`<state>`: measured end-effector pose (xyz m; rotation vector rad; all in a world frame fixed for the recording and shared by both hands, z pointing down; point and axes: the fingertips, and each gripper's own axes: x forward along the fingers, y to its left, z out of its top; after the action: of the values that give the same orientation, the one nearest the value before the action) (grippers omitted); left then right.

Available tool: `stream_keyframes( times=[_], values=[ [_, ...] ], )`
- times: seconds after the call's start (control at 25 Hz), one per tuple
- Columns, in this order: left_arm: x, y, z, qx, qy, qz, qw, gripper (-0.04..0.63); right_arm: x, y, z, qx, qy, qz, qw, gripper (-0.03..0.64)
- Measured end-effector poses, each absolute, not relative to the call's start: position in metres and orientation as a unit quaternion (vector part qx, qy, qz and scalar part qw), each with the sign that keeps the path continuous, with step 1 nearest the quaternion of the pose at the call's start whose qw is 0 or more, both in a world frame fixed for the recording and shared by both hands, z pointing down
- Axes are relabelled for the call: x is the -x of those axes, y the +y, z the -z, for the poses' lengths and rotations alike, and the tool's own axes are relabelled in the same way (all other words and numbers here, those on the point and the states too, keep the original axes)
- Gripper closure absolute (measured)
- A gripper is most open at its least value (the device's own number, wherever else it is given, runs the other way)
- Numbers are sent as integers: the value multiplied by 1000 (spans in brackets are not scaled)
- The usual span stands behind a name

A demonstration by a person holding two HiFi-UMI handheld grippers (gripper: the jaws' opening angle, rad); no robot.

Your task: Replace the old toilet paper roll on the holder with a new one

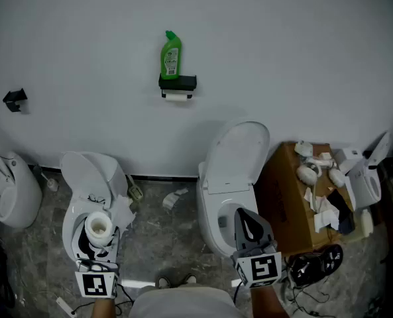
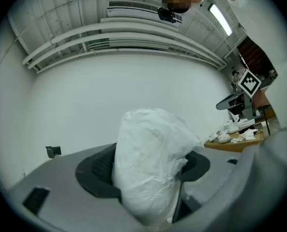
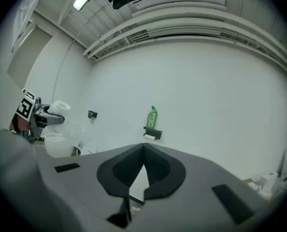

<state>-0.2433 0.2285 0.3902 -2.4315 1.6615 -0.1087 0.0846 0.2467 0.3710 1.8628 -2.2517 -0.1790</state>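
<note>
White wall, grey stone floor. One toilet at lower left, a second toilet right of centre. At upper centre a black holder is on the wall, with a green bottle standing on top and the old roll just beneath. At lower left the left gripper is clamped on the new toilet paper roll, jaws wide around it. At lower right the right gripper is closed, with nothing between the jaws. A cardboard box stands at right.

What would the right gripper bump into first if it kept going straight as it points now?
Probably the white wall, close by the paper holder under the green bottle. The right gripper shows nothing nearer in its view, though the raised toilet lid below may come close.
</note>
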Motion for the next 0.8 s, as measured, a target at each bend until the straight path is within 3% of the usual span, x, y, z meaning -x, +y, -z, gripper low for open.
stream_keyframes(
  times=[0.8],
  values=[
    [229, 229, -389, 817, 563, 57, 108, 276, -91, 235, -371, -604, -785, 51, 131, 617]
  ],
)
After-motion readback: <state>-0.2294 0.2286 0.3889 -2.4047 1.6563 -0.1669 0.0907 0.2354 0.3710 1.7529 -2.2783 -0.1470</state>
